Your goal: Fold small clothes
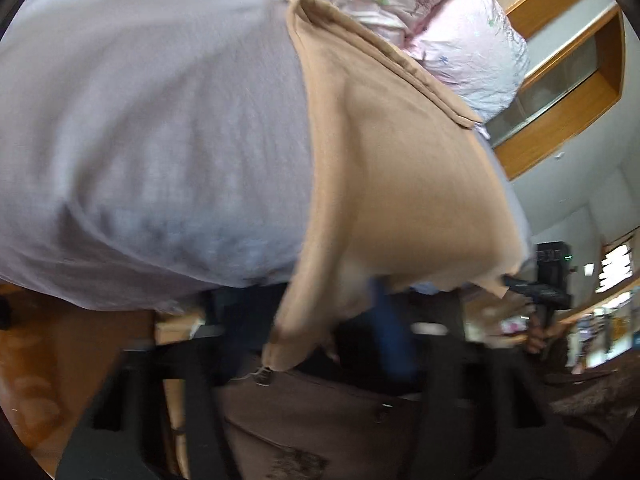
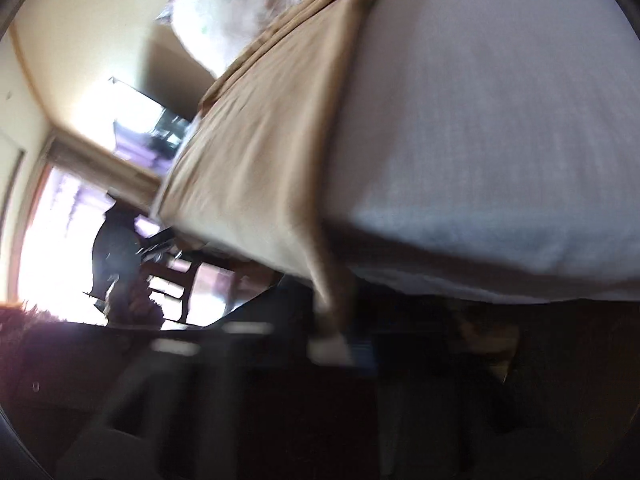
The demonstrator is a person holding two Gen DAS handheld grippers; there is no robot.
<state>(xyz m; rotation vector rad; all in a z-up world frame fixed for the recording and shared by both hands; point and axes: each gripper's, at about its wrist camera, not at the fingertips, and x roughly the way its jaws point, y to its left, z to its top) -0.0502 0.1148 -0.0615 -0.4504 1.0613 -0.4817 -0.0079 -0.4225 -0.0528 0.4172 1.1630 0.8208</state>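
A tan garment (image 1: pixel 404 184) lies spread on a pale grey bed sheet (image 1: pixel 140 120); its near edge hangs over the bed's side. My left gripper (image 1: pixel 320 356) is at that hanging edge, and a corner of the cloth drops between its dark fingers (image 1: pixel 192 380); the frame is blurred and the grip is unclear. In the right wrist view the same tan garment (image 2: pixel 260 152) lies on the sheet (image 2: pixel 480 120), and a corner hangs down at my right gripper (image 2: pixel 336 340), which is dark and blurred. The other gripper (image 1: pixel 548 280) shows at the garment's far corner.
A crumpled pink floral quilt (image 1: pixel 448 20) lies at the far end of the bed. A wooden-framed window (image 1: pixel 560 92) is beyond it. A brown furry blanket (image 1: pixel 320 420) lies below the bed's edge. A bright window (image 2: pixel 52 240) is at the left.
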